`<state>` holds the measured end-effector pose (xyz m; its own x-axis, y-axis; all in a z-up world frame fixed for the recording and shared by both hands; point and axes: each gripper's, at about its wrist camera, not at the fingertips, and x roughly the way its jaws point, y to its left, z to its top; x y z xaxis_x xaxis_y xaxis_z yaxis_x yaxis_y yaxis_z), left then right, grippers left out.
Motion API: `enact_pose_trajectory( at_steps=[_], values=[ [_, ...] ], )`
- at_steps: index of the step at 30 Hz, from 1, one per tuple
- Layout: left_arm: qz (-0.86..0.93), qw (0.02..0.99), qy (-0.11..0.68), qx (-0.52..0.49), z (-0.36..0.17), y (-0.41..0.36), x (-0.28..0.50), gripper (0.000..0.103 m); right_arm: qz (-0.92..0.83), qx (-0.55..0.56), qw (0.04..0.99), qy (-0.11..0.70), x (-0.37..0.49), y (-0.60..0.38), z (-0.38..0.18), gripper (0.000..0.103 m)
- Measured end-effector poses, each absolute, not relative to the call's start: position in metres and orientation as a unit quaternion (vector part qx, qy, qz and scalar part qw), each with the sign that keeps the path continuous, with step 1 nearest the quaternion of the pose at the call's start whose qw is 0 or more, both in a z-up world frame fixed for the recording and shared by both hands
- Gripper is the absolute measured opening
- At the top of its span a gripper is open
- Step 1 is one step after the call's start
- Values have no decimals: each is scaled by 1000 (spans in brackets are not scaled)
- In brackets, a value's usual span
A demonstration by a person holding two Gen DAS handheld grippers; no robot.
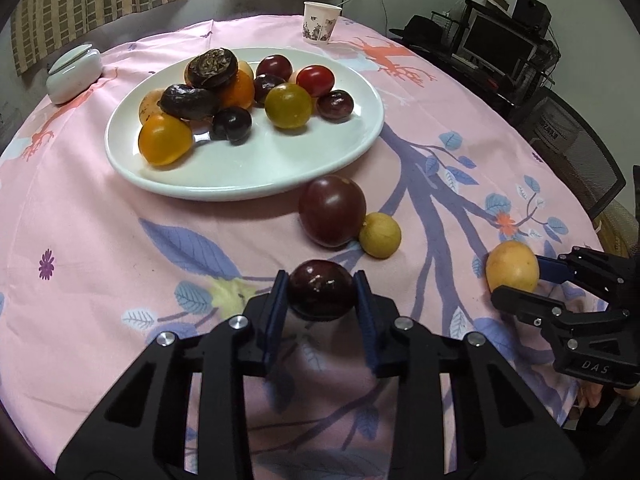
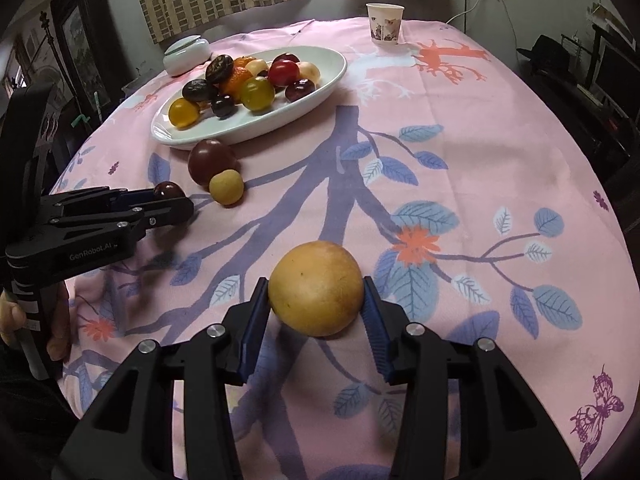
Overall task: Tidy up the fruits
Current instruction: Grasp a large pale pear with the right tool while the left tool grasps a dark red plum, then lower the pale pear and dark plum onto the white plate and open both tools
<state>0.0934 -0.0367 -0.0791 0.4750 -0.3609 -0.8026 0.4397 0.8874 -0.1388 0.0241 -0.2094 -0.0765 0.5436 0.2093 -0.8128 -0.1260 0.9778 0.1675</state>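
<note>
My left gripper (image 1: 321, 286) is shut on a dark purple plum (image 1: 321, 290), seen from the side in the right wrist view (image 2: 169, 191). My right gripper (image 2: 316, 294) is shut on a yellow-orange fruit (image 2: 316, 288), which also shows in the left wrist view (image 1: 512, 266). A white oval plate (image 1: 240, 168) holds several fruits: orange, yellow-green, red, dark purple and wrinkled brown ones. A big dark red fruit (image 1: 331, 210) and a small yellow fruit (image 1: 380, 235) lie on the cloth just in front of the plate.
A pink floral tablecloth (image 2: 440, 128) covers the round table. A paper cup (image 1: 320, 22) stands at the far edge. A white lidded dish (image 1: 74, 74) sits far left. A desk with a monitor (image 1: 500, 40) and a chair (image 1: 572, 152) stand to the right.
</note>
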Motion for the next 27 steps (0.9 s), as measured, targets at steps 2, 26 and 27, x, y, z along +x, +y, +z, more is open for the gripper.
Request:
enact_pose_trajectory(
  at_steps=[2, 26, 27],
  values=[
    [-240, 858, 452, 40, -75, -33, 84, 33, 93, 43, 880, 464, 21, -206, -72, 46],
    [-207, 881, 424, 4, -30, 25, 73, 33, 155, 4, 881, 446, 45, -154, -41, 46],
    [-203, 882, 426, 11, -28, 23, 78, 33, 157, 2, 882, 444, 48, -153, -38, 46]
  ],
)
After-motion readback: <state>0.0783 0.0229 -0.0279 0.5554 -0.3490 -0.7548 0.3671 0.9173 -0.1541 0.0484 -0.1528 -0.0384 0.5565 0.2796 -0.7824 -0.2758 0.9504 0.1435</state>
